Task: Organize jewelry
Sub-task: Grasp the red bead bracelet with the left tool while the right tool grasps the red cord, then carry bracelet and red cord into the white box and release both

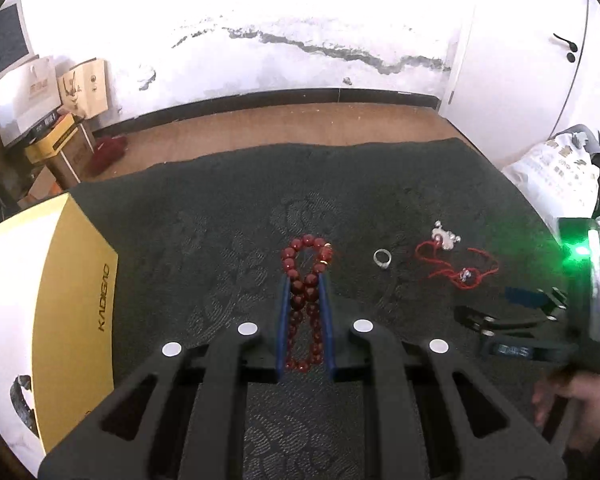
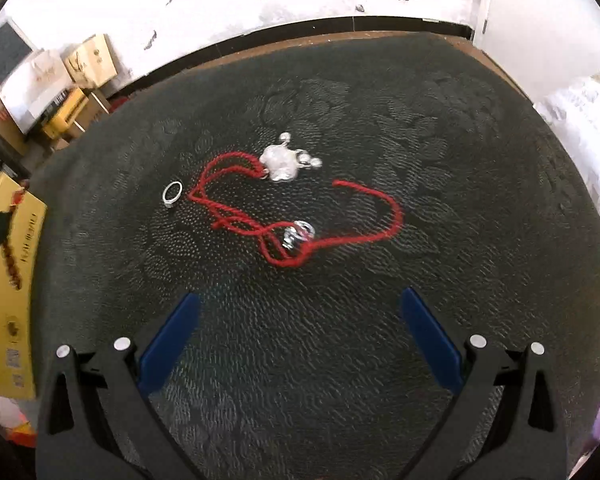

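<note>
Left gripper fills the bottom of the left wrist view, its blue fingers drawn close together and clamped on a bracelet of dark red beads; the strand runs doubled between the pads and its far loop, with a small gold spacer, pokes out past the tips over the dark green patterned cloth. Same view: a silver ring lies on the cloth just right of the loop, and farther right a red cord with a silver charm. At far left a yellow box printed with lettering sits on the cloth's edge. At the right margin the other tool appears from the side, with a green light on its body and a hand around its handle. Right wrist view: right gripper stands wide open, nothing between its blue fingers, held above bare cloth. Ahead of it the red cord shows in detail that the other view lacks: tangled loops, a silver charm at the far end, a second small silver piece at the knot. The ring lies just left of the cord, apart from it. The bracelet is only a blurred streak at the left edge, before the box.
</note>
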A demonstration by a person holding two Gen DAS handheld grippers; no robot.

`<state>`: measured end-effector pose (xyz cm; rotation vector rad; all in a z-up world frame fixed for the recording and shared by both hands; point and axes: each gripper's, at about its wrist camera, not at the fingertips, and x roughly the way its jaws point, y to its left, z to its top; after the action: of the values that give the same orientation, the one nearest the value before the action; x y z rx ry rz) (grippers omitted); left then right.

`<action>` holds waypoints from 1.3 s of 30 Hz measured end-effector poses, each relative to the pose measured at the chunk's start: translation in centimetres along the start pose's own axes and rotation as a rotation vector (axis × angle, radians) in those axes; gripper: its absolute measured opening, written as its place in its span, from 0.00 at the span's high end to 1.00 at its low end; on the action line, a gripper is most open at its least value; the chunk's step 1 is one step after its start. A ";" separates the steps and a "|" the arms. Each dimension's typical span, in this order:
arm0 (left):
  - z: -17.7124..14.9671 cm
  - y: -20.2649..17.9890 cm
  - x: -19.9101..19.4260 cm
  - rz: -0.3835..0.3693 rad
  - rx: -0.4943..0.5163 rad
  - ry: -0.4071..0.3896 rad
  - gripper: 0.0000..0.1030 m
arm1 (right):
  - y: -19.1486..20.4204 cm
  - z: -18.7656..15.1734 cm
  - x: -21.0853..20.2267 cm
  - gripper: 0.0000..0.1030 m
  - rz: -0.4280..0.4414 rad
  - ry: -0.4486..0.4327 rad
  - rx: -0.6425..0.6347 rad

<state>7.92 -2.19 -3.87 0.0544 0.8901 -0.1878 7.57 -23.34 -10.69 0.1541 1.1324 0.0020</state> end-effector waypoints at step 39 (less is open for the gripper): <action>0.3 4.3 -4.3 0.040 -0.062 -0.026 0.86 | 6.3 7.6 -10.5 0.71 0.143 -0.264 -0.187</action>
<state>6.30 2.63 -0.43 0.0116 0.8675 -0.1230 10.44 -18.85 2.74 0.0655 0.8510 0.2088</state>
